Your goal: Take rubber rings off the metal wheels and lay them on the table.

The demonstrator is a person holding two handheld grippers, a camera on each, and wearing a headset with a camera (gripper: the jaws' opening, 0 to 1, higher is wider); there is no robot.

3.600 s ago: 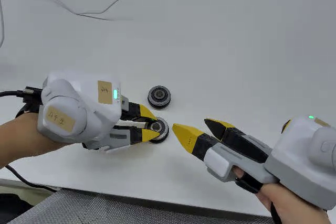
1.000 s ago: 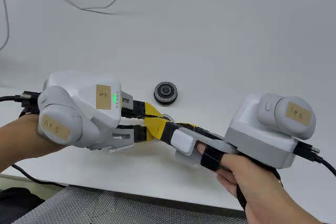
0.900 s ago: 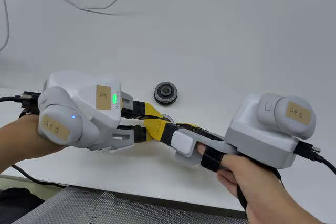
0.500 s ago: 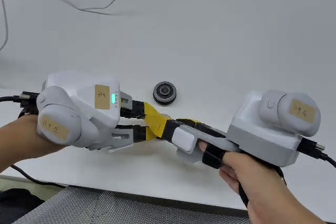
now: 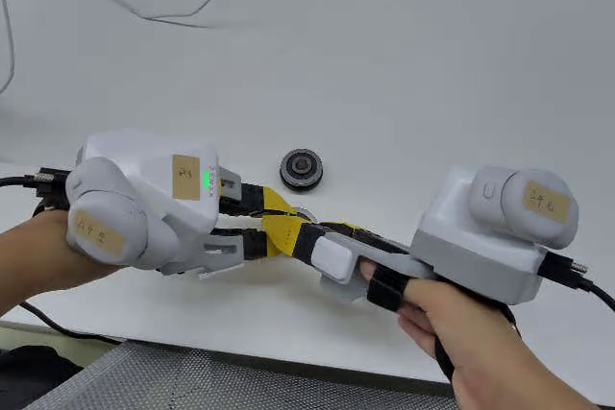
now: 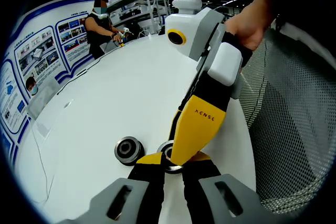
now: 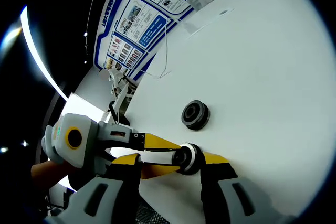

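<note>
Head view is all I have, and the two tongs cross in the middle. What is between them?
Observer: The right gripper view shows a wheel between the jaws of the right tongs, resting against one of them.
Operator: And the left tongs?
Observer: In that same view the left tongs pinch the wheel from the opposite side, one jaw on each side of it.
Operator: Does the left gripper view show the wheel better?
Observer: No. There a yellow jaw of the right tongs lies across the wheel and covers most of it.
</note>
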